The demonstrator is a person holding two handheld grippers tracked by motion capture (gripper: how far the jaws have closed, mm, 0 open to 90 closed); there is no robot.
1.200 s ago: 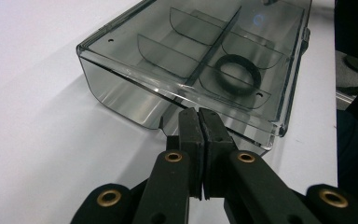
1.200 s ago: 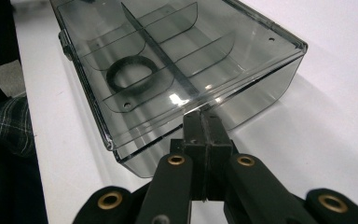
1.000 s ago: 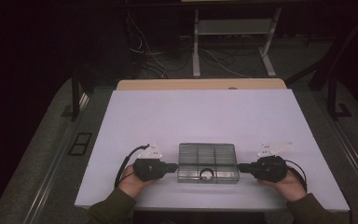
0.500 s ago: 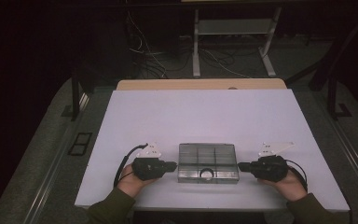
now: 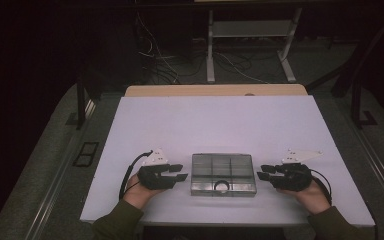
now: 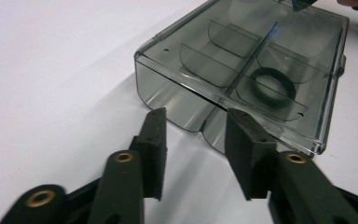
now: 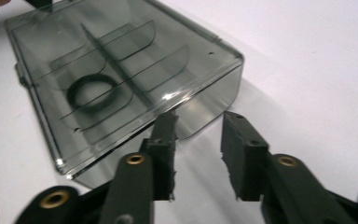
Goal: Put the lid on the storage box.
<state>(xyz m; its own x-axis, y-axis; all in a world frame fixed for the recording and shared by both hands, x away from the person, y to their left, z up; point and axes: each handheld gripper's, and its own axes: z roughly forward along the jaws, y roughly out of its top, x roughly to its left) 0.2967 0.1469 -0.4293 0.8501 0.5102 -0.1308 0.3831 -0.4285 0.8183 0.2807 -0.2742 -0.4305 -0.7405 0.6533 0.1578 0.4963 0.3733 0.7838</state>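
While both grippers lie low on the white table (image 5: 220, 125), the clear compartment box (image 5: 223, 174) sits directly between them, its lid closed and a black ring (image 5: 222, 185) in one near compartment. From the left gripper (image 5: 180, 173) the box lies straight ahead off the jaw tips, a short end wall facing them across a narrow strip of bare table; the right gripper (image 5: 260, 172) meets the opposite end wall in the same way. The box's long axis therefore runs from one tool to the other, so each gripper points along it, not across it. Both sets of jaws have just been opening and now stand parted, released, with nothing between the pads: in the left gripper view the left gripper's fingertips (image 6: 154, 122) stop just short of the box (image 6: 242, 70), and in the right gripper view the right gripper's fingertips (image 7: 165, 123) are just beside its near corner (image 7: 200, 112), though whether one touches the wall I cannot tell. Neither hand looks clearly nearer; the gaps look about equal. Beyond the tools, away from the person, the table is wide and bare, giving ample room to push or turn the box that way, while the near table edge lies close behind the hands, so drawing back offers little room.
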